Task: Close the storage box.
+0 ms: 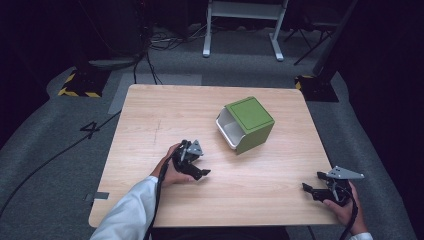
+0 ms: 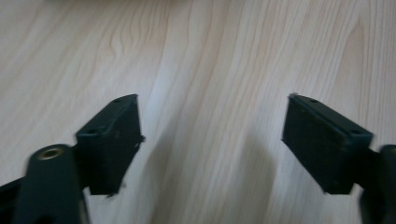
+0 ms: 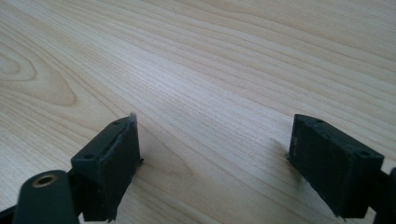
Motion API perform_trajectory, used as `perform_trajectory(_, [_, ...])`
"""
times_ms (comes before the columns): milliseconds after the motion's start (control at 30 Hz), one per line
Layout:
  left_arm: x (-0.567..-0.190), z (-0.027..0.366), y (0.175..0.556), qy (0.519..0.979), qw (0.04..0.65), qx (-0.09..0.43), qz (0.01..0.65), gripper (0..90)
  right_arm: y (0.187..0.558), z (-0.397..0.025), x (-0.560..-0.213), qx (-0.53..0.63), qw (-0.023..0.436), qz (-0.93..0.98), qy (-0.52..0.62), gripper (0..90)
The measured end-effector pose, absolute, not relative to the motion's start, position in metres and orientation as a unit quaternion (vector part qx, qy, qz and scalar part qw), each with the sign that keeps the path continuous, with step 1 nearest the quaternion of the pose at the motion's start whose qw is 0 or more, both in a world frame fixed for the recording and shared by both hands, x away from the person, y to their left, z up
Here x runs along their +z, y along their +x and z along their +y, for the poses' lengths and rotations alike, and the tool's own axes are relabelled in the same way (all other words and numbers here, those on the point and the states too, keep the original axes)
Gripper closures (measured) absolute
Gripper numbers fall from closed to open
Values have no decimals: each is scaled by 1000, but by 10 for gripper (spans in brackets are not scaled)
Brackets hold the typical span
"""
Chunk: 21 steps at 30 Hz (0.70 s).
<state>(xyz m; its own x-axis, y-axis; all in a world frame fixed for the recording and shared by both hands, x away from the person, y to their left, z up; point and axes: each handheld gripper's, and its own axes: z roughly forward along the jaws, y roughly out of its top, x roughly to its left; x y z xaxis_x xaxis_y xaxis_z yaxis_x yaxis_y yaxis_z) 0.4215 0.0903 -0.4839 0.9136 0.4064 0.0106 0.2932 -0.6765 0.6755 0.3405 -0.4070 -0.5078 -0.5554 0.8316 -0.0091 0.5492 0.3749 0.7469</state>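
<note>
A single black "4" [image 1: 91, 129] is marked on the grey floor, at the left of the high view, just off the worktop's left edge. Farther back, black-and-yellow hazard stripes [image 1: 78, 93] edge the foot of a dark stand at upper left, and a second such strip [image 1: 299, 84] sits at upper right. No other lettering can be read.

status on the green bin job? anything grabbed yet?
Nothing looks done: the green bin lies tipped on its side mid-table, its white inside facing left, untouched. In hand: nothing. The left gripper sits nearest the bin, jaws open over bare table; the right gripper rests near the table's right front edge, jaws also open. Left: probably the whole job, starting with reaching and gripping the bin.
</note>
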Motion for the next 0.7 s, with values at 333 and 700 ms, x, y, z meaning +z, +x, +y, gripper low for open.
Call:
perform_trajectory(333, [-457,42,440,905,391,93,141,161,340,-407,-508,359,197,806,428,166])
perform_trajectory(700, [-446,11,446,900,412,88,113,159,340,-407,-508,359,197,805,428,166])
